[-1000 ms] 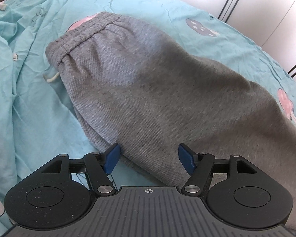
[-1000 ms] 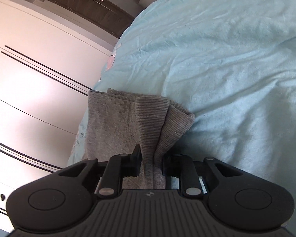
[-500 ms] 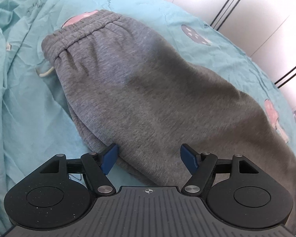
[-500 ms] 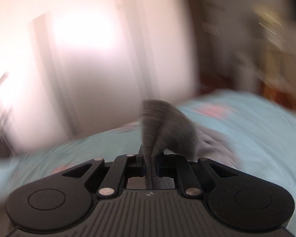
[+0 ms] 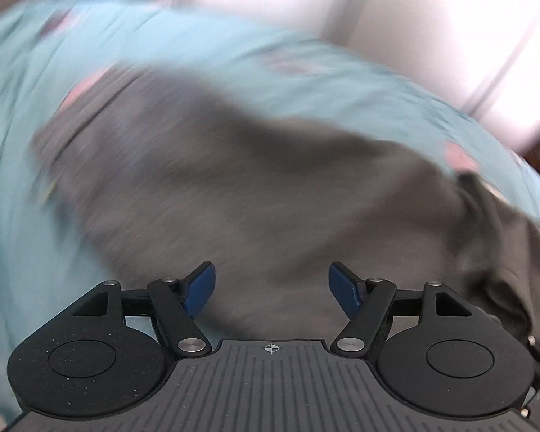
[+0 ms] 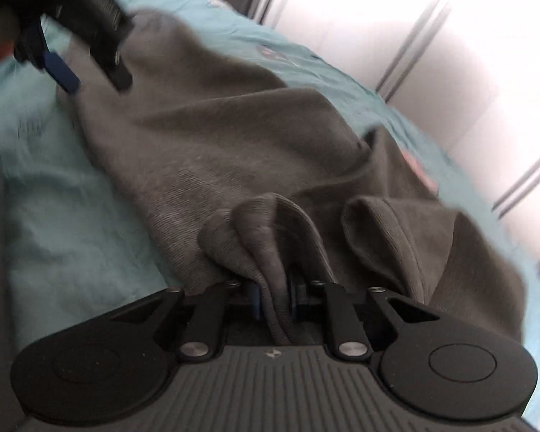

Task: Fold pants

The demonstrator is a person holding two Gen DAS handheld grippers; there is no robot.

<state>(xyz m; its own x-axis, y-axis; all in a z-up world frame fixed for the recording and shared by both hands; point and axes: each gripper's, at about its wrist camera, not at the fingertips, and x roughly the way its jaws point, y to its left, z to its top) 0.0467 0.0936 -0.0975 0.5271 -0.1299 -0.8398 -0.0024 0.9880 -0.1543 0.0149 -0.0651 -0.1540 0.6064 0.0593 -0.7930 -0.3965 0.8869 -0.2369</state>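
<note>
Grey pants (image 6: 234,144): spread on the bed (image 6: 72,216), ahead of both tongs; a bunched ribbed cuff (image 6: 266,237) is clenched between the fingers of the right tongs (image 6: 273,300). Left tongs (image 5: 271,284): released, blue pads (image 5: 199,286) held wide apart above the cloth, nothing gripped. Left view is blurred. White wardrobe doors (image 6: 450,54) are seen beyond the bed.

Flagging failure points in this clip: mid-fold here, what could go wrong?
1. The right gripper pinches only a bunched bit of cuff; it might slip out in the swing.
2. The left gripper is open, so nothing pins the pants and they could drag across the bedsheet.
3. The second cuff hangs loose and may land crooked.
</note>
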